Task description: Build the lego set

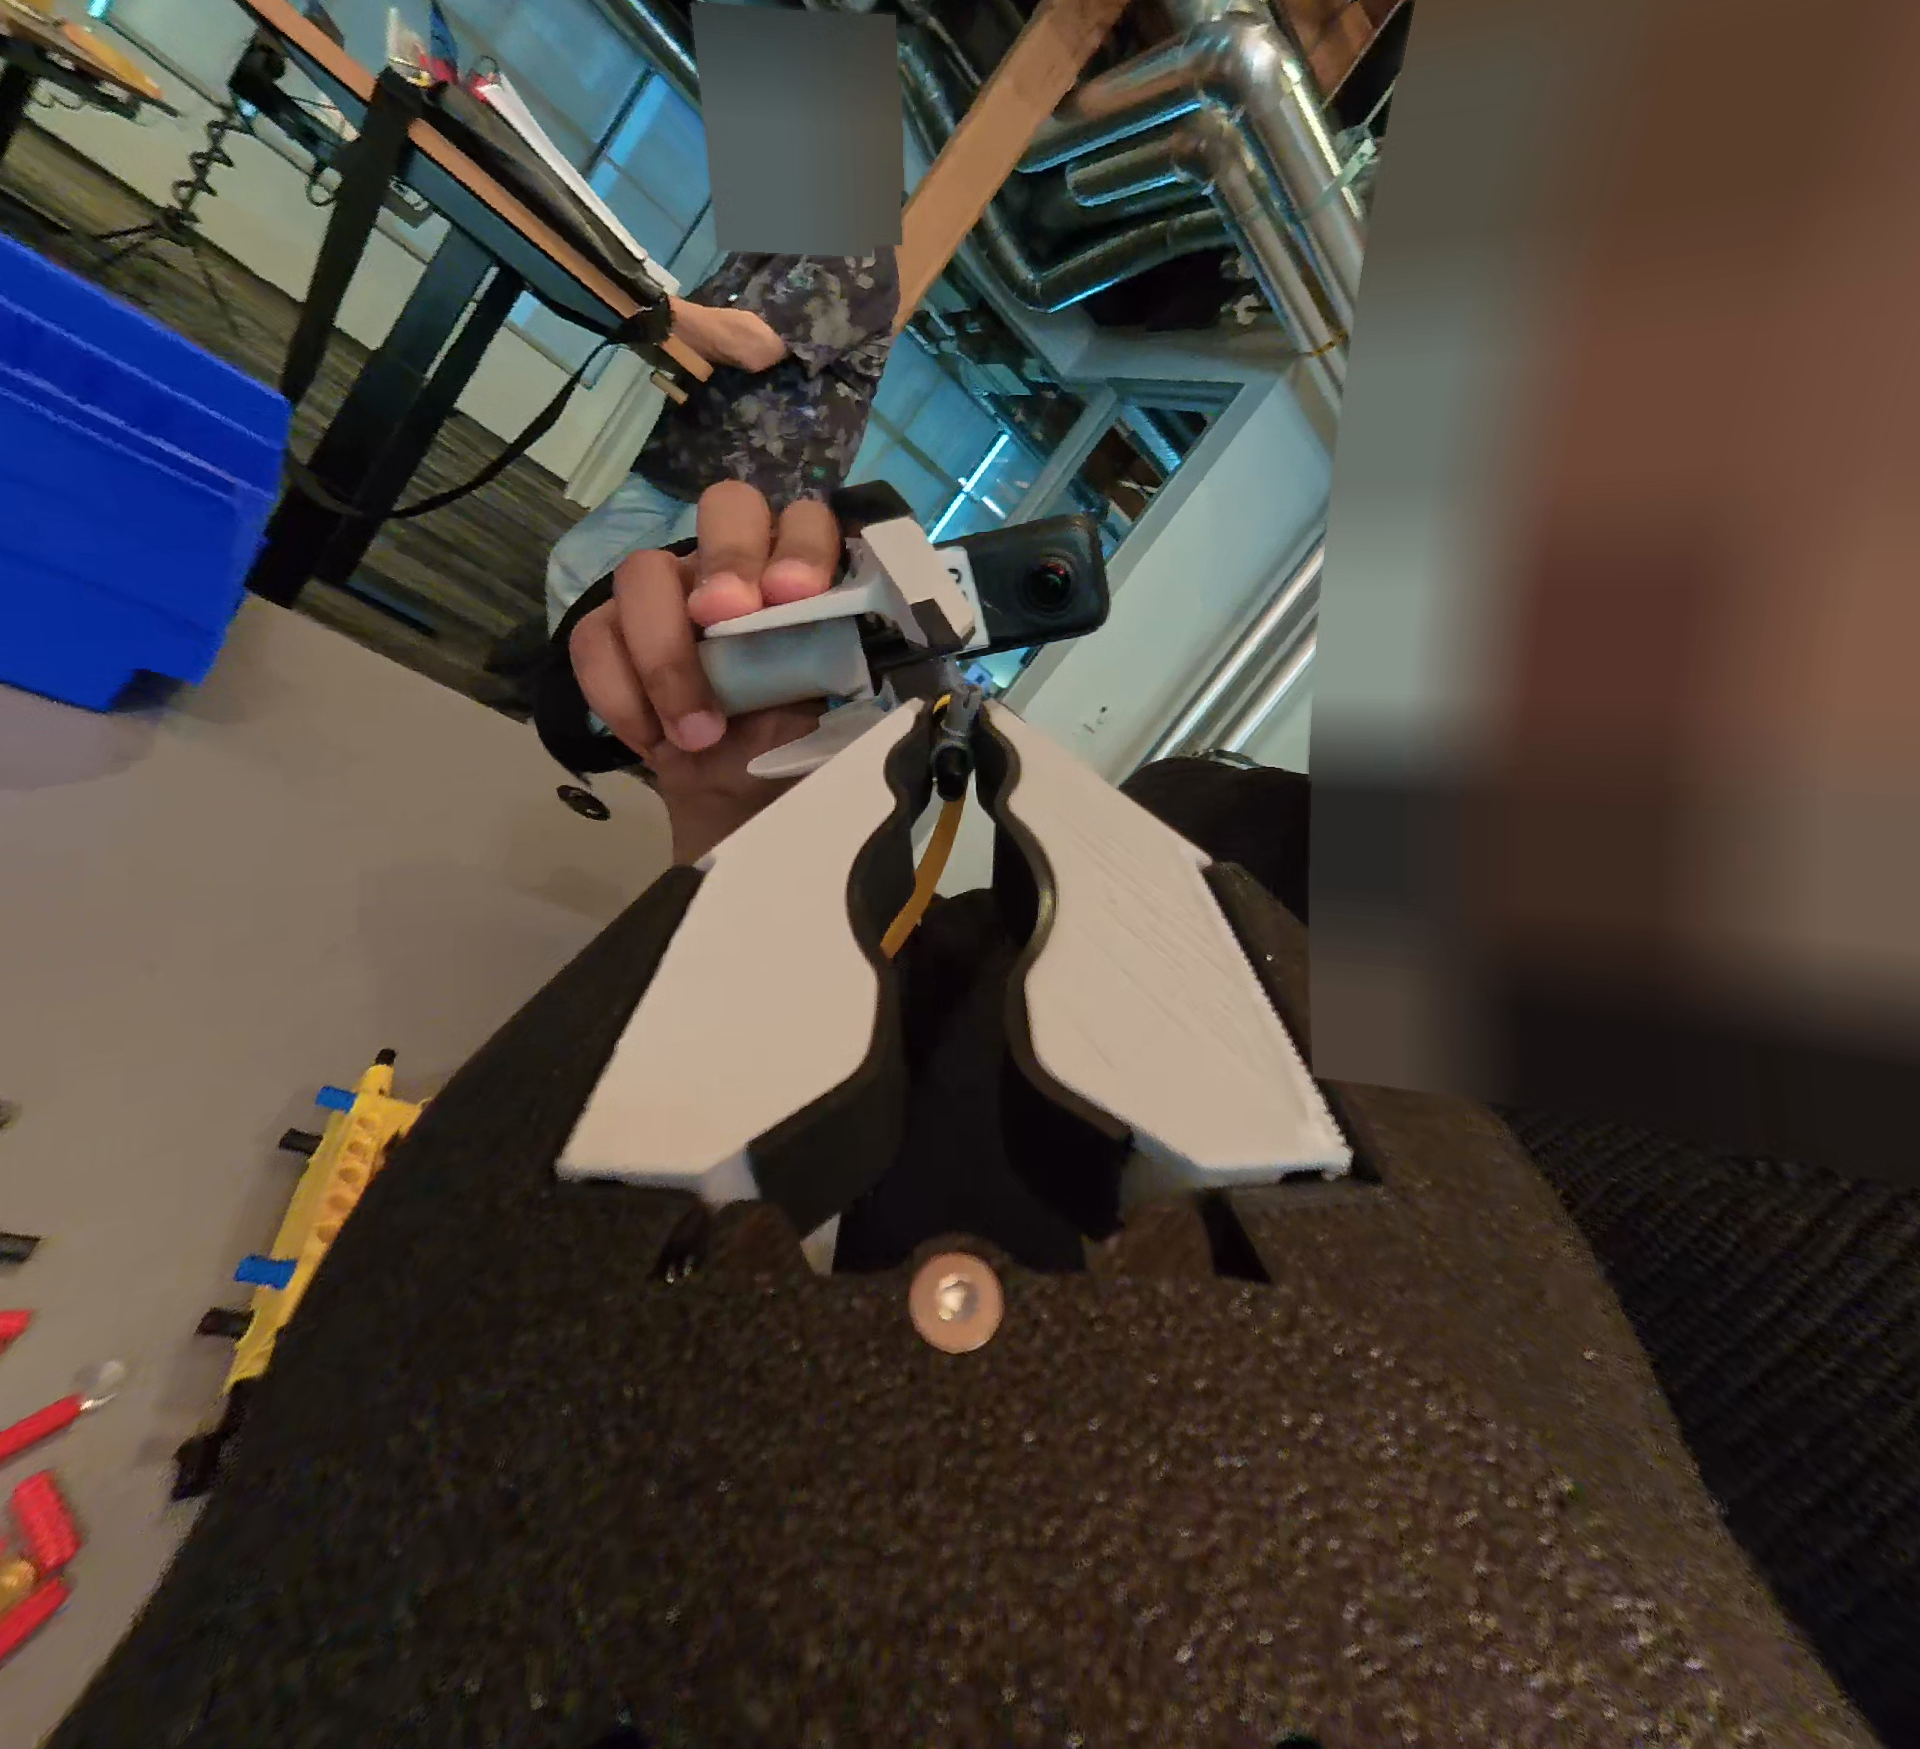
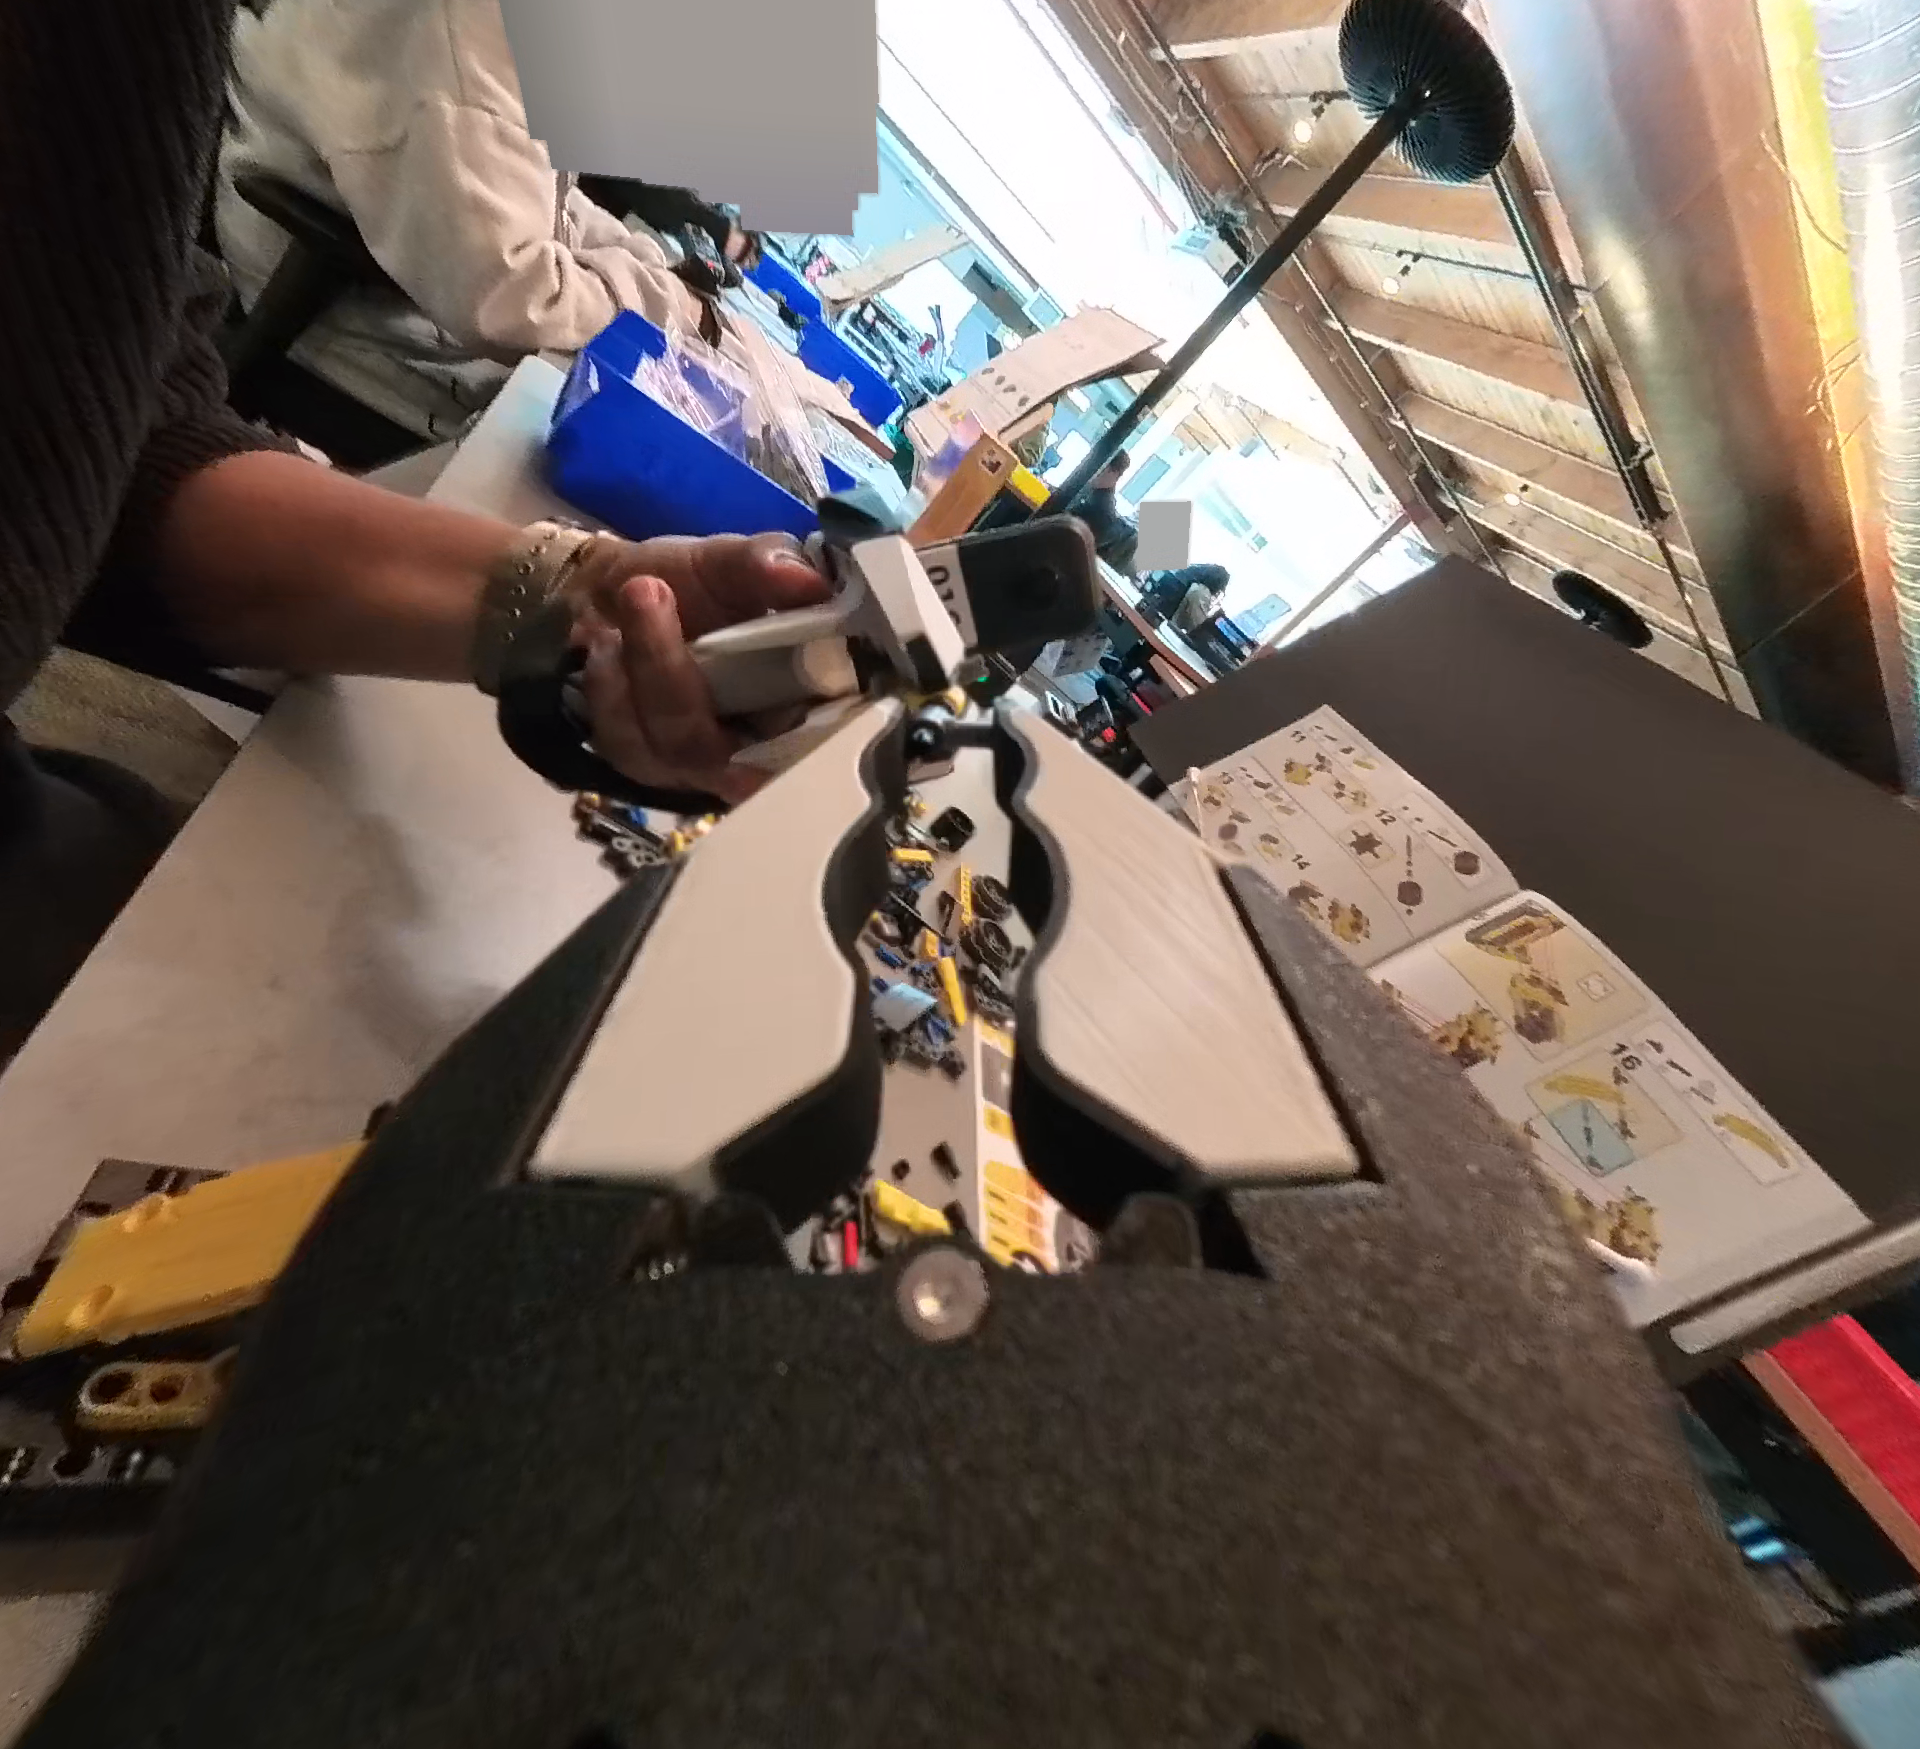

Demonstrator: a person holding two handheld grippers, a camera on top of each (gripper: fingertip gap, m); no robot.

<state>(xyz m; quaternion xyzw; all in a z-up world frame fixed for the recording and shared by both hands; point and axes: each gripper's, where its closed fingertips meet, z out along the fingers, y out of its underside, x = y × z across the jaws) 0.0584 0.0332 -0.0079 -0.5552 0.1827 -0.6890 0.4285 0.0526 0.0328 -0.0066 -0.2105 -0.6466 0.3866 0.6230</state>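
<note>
The left gripper [image 1: 956,733] is clenched on a small grey-and-black connector piece [image 1: 954,731], from which a thin yellow flexible rod [image 1: 930,852] runs back toward the camera, its long axis lying along the fingers. The right gripper [image 2: 951,728] is closed at its tips on a small black ball-ended piece [image 2: 928,735] with a short shaft pointing sideways. Both grippers meet tip to tip above a pale grey table [image 2: 312,920]. Below lies a heap of many small yellow, black and blue plastic bricks [image 2: 935,961]. One open instruction booklet [image 2: 1455,972] rests on a dark board at the right. Two blue plastic bins [image 2: 665,452] stand further away.
</note>
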